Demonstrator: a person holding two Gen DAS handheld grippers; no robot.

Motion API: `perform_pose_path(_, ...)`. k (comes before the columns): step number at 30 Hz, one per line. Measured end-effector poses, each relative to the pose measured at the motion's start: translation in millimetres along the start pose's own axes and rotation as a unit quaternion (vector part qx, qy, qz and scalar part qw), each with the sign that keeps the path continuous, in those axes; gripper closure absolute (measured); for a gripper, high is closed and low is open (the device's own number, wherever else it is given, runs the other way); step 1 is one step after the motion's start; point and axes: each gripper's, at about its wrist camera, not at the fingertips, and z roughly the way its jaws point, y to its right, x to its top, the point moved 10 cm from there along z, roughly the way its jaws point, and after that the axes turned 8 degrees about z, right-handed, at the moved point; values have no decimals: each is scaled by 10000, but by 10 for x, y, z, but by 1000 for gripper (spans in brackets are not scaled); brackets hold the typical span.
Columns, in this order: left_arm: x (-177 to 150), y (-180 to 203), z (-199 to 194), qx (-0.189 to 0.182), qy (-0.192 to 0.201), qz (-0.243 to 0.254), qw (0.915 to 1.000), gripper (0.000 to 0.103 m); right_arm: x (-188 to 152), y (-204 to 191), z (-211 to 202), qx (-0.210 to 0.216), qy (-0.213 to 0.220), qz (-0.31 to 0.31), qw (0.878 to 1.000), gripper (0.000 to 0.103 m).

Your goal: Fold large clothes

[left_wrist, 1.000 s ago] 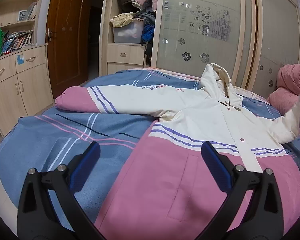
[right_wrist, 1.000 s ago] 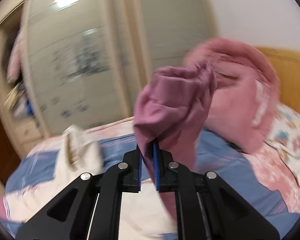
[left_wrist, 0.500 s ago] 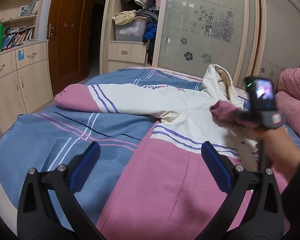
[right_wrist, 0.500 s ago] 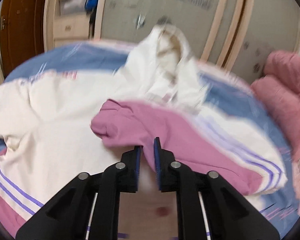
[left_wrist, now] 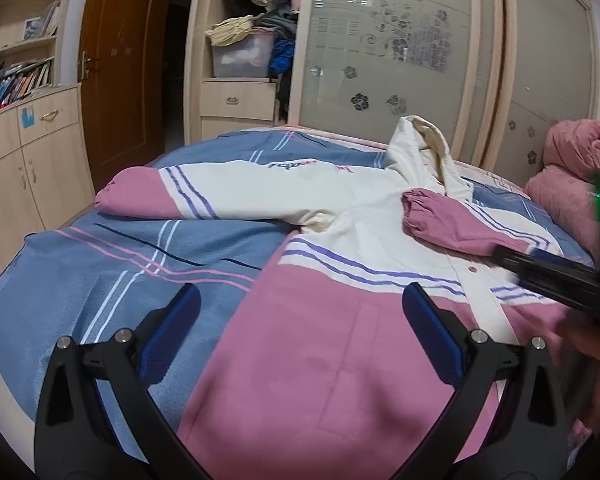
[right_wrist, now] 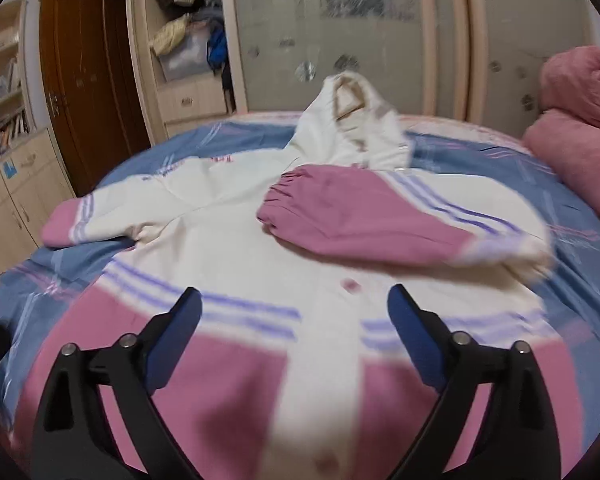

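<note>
A large cream and pink hooded jacket lies face up on the bed, hood toward the wardrobe. Its right sleeve is folded across the chest, pink cuff near the collar; it also shows in the right wrist view. The other sleeve stretches out left. My left gripper is open and empty above the jacket's pink hem. My right gripper is open and empty above the button placket, and shows as a blurred black shape at the right of the left wrist view.
A pink quilt is piled at the bed's right side. A wardrobe with frosted sliding doors stands behind the bed, with open shelves of clothes. Cabinets and a bookshelf stand on the left beside a brown door.
My right gripper carried the pink cuff over the chest, let it go and opened, then drew back toward the hem. The left gripper stayed still and open.
</note>
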Motion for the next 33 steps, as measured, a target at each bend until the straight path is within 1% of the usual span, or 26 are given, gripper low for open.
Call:
perform_pose_path(1,-9,23,-23,-19,18,32,10000,2,-10,77,-136,-25,100,55,9999,1)
perform_pose_path(4,-36,93,-98,-50,86,152,9998,2,-114,398,-613,-287,404,183,9986,1)
perform_pose_path(7,-80,177,-145,-38,146,341,9993,2,-254,653,-957,-450,626,325,9965,1)
perform_pose_path(9,-130,236,-151,2,109,501,9987,2,-339,773,-1088,-567,775,329,9948,1)
perform_pose_path(12,-215,286,-167,-47,50,570,9983,2,-437,949,-1207,-796,1016,275,9913,1)
perform_pose_path(14,-259,316,-183,-90,49,601,9981,2,-489,1056,-1235,-901,1167,293,9886,1)
perform_pose_path(18,-344,421,-180,-270,-6,688,9973,2,-559,1150,-1160,-1042,1128,109,9881,1)
perform_pose_path(22,-392,485,-126,-258,-65,739,9969,2,-627,1235,-1065,-951,953,299,9904,1)
perform_pose_path(25,-409,530,-90,-255,-97,758,9967,2,-641,1262,-1062,-866,950,417,9908,1)
perform_pose_path(29,-426,580,-71,-210,-86,817,9964,2,-650,1258,-1089,-959,1016,315,9897,1)
perform_pose_path(33,-440,623,-63,-248,-114,843,9961,2,-672,1255,-1079,-951,1008,287,9899,1)
